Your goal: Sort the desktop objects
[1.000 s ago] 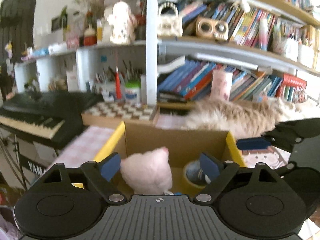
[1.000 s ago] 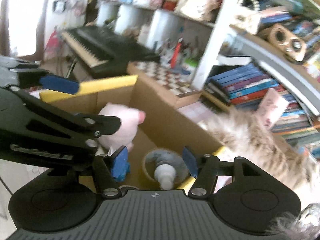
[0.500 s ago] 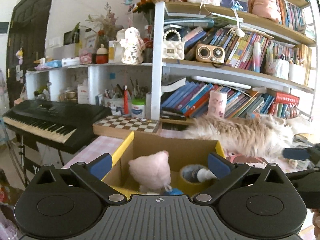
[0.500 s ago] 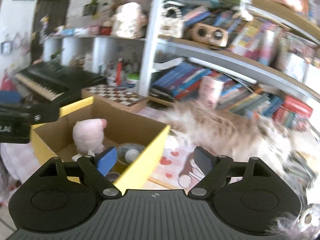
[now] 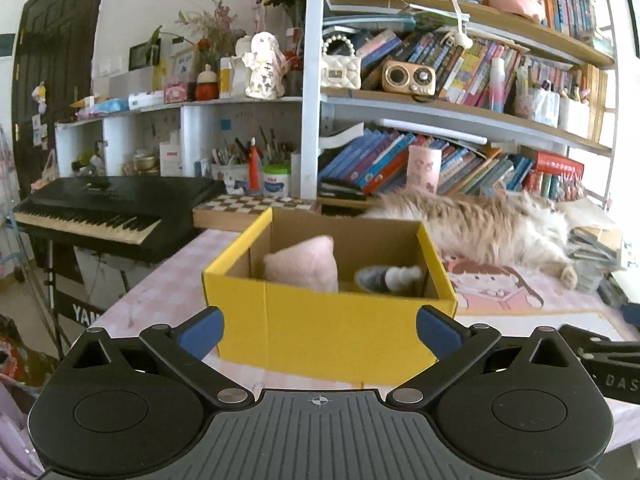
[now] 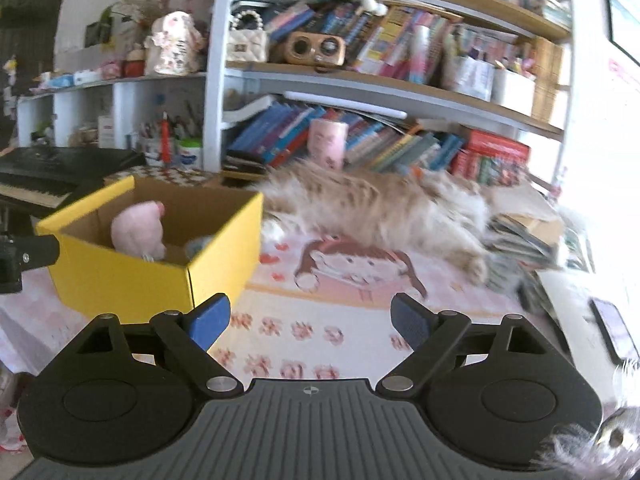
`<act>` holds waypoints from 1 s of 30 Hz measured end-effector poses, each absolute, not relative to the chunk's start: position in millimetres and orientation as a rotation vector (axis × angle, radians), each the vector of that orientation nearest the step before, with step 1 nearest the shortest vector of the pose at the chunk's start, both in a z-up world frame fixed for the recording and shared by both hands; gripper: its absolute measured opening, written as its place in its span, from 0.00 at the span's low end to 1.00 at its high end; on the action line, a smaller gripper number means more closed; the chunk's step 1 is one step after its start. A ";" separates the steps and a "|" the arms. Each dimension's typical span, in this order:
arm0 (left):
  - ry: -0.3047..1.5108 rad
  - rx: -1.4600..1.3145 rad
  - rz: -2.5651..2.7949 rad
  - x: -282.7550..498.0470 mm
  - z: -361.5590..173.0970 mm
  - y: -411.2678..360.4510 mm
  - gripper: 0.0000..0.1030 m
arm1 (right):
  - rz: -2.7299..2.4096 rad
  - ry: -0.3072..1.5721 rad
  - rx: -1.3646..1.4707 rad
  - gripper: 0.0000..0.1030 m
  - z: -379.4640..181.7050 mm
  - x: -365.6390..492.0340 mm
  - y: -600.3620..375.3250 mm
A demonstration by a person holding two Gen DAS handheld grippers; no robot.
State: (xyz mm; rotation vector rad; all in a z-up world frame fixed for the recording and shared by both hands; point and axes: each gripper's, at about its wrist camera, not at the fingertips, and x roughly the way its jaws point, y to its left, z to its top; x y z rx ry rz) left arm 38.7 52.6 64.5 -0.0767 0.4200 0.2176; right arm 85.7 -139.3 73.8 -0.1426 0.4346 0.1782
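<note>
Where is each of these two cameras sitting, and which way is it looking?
Left wrist: on the left gripper, facing the yellow box head-on; its open jaws show, plus the right gripper's tip at the right edge.
Right wrist: on the right gripper, facing the mat, box at left; open jaws show.
Both share the box, cat and bookshelf.

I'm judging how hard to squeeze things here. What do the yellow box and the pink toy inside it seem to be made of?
The yellow box looks like corrugated cardboard: matte yellow outside, raw brown inside, with folded corner seams. The pink toy seems to be soft plush fabric, with a fuzzy, matte surface and rounded, stuffed shape; its filling cannot be seen.
</note>
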 end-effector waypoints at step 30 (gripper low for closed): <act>0.551 -0.025 0.201 8.8 34.0 31.1 1.00 | 0.088 0.601 -0.087 0.86 39.4 28.9 -168.3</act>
